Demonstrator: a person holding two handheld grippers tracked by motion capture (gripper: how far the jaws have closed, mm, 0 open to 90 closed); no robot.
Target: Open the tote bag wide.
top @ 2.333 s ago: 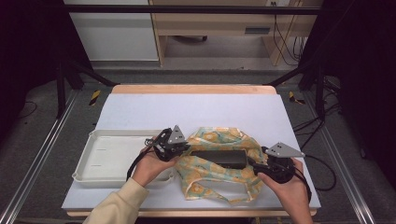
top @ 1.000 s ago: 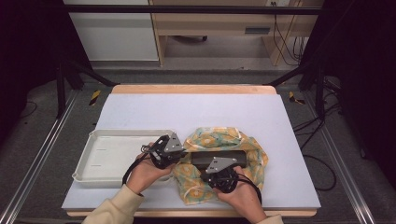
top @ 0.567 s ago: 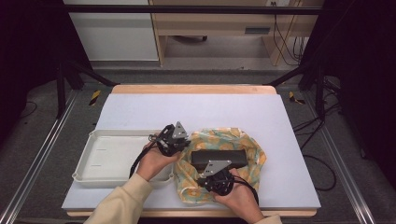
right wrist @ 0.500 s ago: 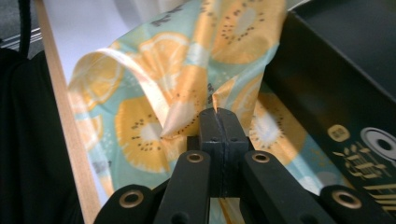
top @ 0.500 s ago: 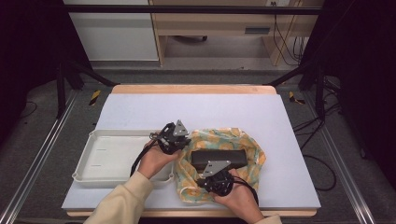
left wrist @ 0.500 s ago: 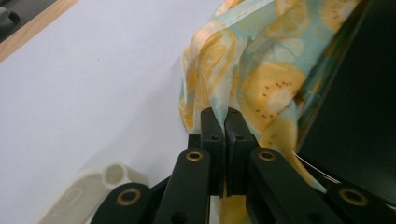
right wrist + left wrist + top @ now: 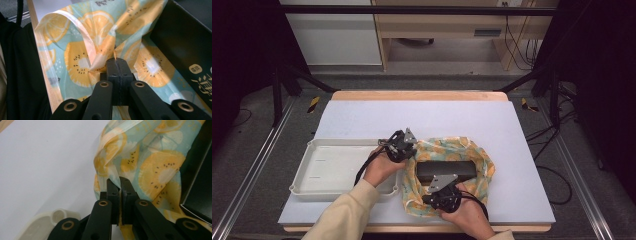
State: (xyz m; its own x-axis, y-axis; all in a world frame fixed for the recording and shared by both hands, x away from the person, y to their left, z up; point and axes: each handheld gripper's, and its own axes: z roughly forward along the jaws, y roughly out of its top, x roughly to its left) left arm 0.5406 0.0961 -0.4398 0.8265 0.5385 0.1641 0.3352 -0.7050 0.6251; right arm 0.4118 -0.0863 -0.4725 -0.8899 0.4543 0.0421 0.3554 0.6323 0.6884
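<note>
Your left forearm comes in from the 6 o'clock edge of the high view and points toward 1 o'clock, with your left hand (image 7: 381, 167) wrapped around the left gripper (image 7: 403, 145). Its jaws are pressed together. Your right hand (image 7: 468, 215) sits low at 6 o'clock and holds the right gripper (image 7: 443, 187), which points toward 12 o'clock, jaws also fully closed.

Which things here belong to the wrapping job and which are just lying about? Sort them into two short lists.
In the job:
- fruit-print cloth, pinched at two edges
- black box lying on the cloth
- left tool, shut on the cloth
- right tool, shut on the cloth

Lying about:
- white tray left of the cloth, untouched
- cables on the floor beyond the table
</note>
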